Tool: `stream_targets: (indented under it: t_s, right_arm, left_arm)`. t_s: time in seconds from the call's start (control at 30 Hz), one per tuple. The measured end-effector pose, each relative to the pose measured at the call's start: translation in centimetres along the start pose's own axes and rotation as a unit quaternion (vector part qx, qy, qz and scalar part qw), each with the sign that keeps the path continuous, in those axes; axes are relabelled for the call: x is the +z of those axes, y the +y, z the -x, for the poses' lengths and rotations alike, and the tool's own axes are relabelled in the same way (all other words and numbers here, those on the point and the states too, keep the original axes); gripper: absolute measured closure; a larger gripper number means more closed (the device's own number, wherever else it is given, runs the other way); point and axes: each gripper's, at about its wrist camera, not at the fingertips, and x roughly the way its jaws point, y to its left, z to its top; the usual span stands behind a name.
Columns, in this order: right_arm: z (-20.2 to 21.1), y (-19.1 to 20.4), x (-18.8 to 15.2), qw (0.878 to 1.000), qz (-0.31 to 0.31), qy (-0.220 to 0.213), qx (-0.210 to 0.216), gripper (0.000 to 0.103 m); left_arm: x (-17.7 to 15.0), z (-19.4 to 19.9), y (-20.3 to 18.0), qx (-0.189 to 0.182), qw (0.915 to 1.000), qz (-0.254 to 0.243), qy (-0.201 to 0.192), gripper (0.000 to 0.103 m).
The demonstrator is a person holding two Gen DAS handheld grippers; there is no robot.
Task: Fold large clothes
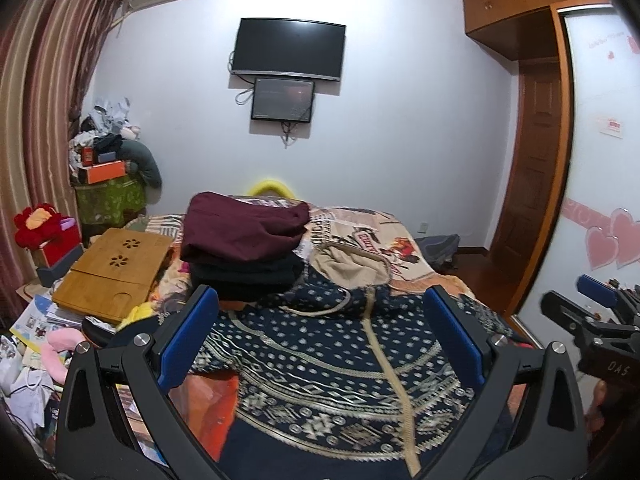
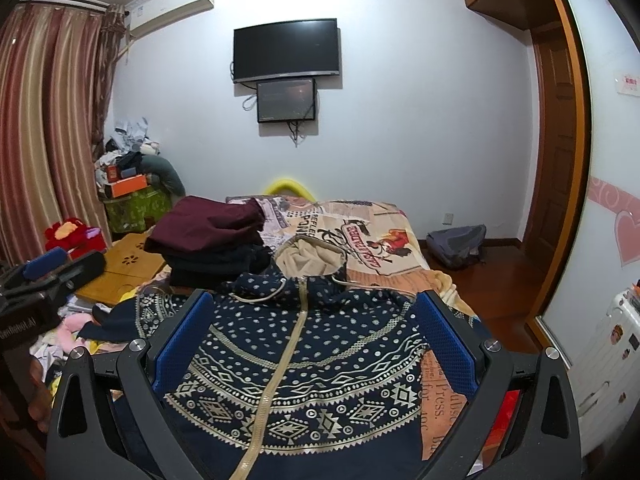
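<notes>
A navy hooded jacket (image 1: 320, 360) with a cream pattern and a beige zip lies spread on the bed, its beige-lined hood (image 1: 352, 264) pointing away from me. My left gripper (image 1: 324, 308) hovers open above its left half, nothing between the blue pads. The right gripper (image 2: 312, 304) is open too, over the jacket (image 2: 304, 368) near the zip. Each gripper shows at the edge of the other's view: the right gripper (image 1: 592, 312) and the left gripper (image 2: 52, 268). Beyond the hood (image 2: 308, 256) sits a stack of folded clothes (image 1: 244, 248), maroon on top of dark pieces.
The printed bedspread (image 2: 380, 232) covers the bed. A bamboo lap tray (image 1: 112, 272) and papers crowd the left side. A grey backpack (image 2: 456, 244) lies on the wooden floor at right, by the wardrobe (image 1: 540, 160). Two screens (image 1: 288, 48) hang on the far wall.
</notes>
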Motion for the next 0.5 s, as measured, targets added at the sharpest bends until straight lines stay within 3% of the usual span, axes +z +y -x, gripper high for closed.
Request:
stream_targets:
  t_s: [0.13, 0.27, 0.5]
  right_arm:
    - [-1.4, -0.8, 0.7, 1.0, 0.002, 0.005, -0.016, 0.003]
    - [-2.9, -1.2, 1.5, 1.0, 0.004, 0.007, -0.029, 0.003]
    - [-6.8, -1.9, 2.7, 0.999, 0.01, 0.019, -0.045, 0.003]
  left_arm:
    - [1.2, -1.5, 2.6, 0.022, 0.9997, 0.005, -0.005, 0.0]
    - [2.3, -3.6, 5.8, 0.07, 0.9975, 0.012, -0.007, 0.0]
    - [2.1, -8.6, 12.1, 0.132, 0.9904, 0.025, 0.032, 0.0]
